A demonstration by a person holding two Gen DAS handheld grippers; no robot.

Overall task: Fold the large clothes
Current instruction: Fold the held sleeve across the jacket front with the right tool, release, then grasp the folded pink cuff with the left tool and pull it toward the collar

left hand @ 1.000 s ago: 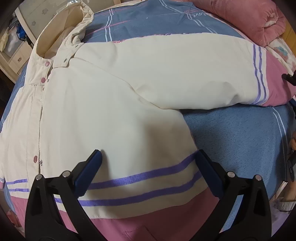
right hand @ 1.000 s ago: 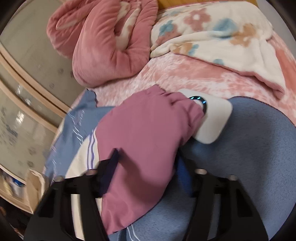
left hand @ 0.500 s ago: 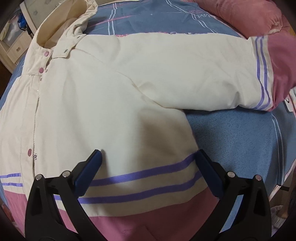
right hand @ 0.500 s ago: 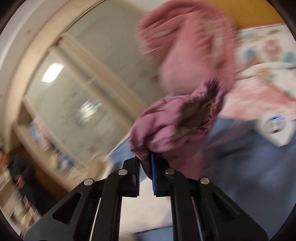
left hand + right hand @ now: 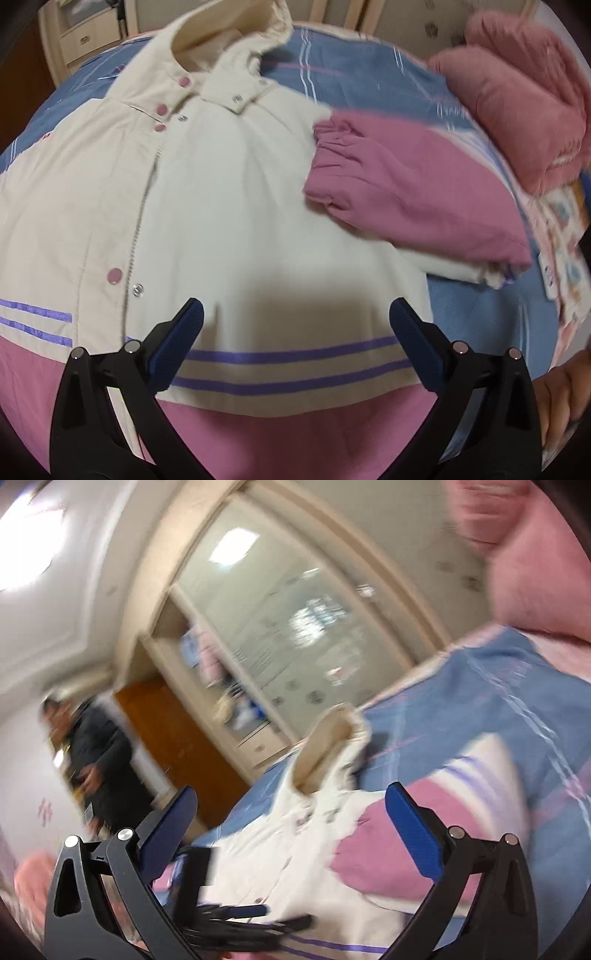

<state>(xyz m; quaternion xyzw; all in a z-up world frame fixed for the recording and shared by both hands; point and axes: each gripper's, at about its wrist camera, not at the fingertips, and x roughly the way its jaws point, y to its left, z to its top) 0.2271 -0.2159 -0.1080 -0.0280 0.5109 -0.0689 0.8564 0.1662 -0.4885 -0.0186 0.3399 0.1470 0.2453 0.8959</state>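
Observation:
A cream hooded jacket (image 5: 236, 206) with purple stripes and a pink hem lies face up on the blue bed sheet (image 5: 354, 81). Its right sleeve is folded inward, and the pink cuff (image 5: 399, 181) rests on the chest. My left gripper (image 5: 295, 332) is open and empty, hovering over the jacket's lower front near the stripes. My right gripper (image 5: 291, 819) is open and empty, above the jacket (image 5: 303, 834), and its view is blurred. The folded pink cuff (image 5: 384, 845) lies just ahead of it.
A rolled pink blanket (image 5: 524, 110) lies at the bed's far right. A cream wardrobe (image 5: 295, 635) and a wooden door (image 5: 184, 734) stand behind the bed. A person in dark clothes (image 5: 96, 753) stands by the door. A hand (image 5: 561, 398) shows at the lower right.
My right gripper carried the pink cuff across onto the jacket's chest and let it go, and its jaws opened. My left gripper stayed open over the hem.

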